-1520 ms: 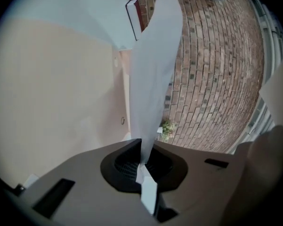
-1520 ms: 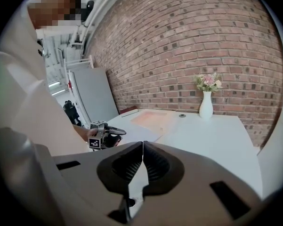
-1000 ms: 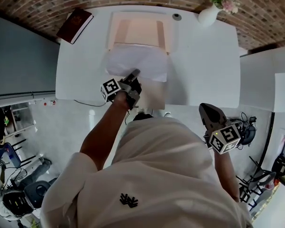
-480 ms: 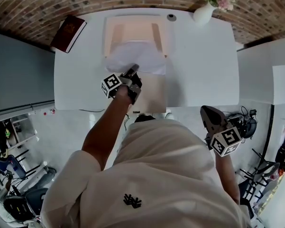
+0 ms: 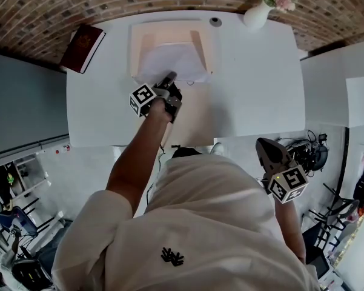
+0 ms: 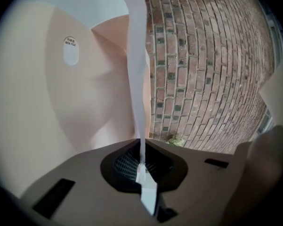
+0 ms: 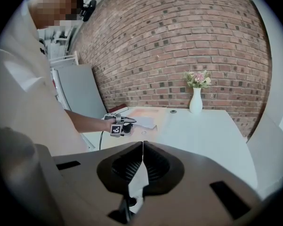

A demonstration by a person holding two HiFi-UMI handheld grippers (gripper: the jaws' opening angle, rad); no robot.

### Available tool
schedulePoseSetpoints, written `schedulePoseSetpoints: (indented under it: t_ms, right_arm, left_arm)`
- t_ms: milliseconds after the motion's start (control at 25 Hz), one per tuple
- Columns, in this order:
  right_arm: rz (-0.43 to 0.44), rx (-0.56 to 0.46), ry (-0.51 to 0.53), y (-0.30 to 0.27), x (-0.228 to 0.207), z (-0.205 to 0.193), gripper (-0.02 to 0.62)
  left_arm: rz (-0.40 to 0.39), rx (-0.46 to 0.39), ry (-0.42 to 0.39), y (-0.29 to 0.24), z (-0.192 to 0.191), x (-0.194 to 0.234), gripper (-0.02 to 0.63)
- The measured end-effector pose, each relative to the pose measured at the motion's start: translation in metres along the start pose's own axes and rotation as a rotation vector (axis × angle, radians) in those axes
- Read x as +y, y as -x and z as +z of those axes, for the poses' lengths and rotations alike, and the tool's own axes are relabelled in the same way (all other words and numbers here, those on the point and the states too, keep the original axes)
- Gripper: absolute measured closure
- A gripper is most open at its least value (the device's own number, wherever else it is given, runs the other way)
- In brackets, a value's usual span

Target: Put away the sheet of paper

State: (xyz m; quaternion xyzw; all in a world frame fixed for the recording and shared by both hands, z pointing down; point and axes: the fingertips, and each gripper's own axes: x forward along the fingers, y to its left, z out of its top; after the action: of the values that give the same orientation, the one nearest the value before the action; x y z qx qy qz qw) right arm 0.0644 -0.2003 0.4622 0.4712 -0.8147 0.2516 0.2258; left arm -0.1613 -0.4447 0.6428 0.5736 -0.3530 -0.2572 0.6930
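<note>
- Left claw (image 6: 142,149) is clenching the near edge of the sheet of paper (image 5: 172,62). Its jaws are pressing together on the thin white edge, which is running up and away from them, seen edge-on in the left gripper view.
- Right claw (image 7: 142,149) is hanging well apart from the work, off the tabletop (image 5: 254,77) at the person's right side. Its jaws are meeting with nothing between them, so it is taking no part at this moment.
- White and mostly bare, the tabletop is carrying the box file (image 5: 144,41) at its far side, near the brick wall. A dark book (image 5: 82,40) is lying at the far left corner and a white vase (image 5: 256,16) is standing at the far right corner, both clear of the work.
- Pale pink and open on top, the box file is sitting right in front of the left claw and is filling the left side of that claw's view.
- Most of the sheet is lying over the open file, while its near edge is being held up in the left claw at the file's near side.
- Judging from this, the person is working on the placing step: the sheet is going into the file but is not yet let go.
- The next move is calling for the held edge to be lowered until the whole sheet is lying flat inside the file's walls, and only then for the jaws to part. Letting go too early is risking a corner catching on the rim or the sheet sliding out toward the person.
</note>
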Motion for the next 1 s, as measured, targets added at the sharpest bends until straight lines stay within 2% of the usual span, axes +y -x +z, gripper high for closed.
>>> schedulePoseSetpoints:
  t_ms: [640,1000]
  right_arm:
    - [-0.023,0.018,-0.038,0.004,0.016,-0.015,0.566]
    - [-0.029,0.022,-0.072,0.009,0.019,-0.029,0.566]
  left_arm:
    - [0.059,0.016,-0.043,-0.035,0.025,0.012,0.583]
    - [0.099,-0.009,-0.048,-0.053,0.035,0.009,0.583]
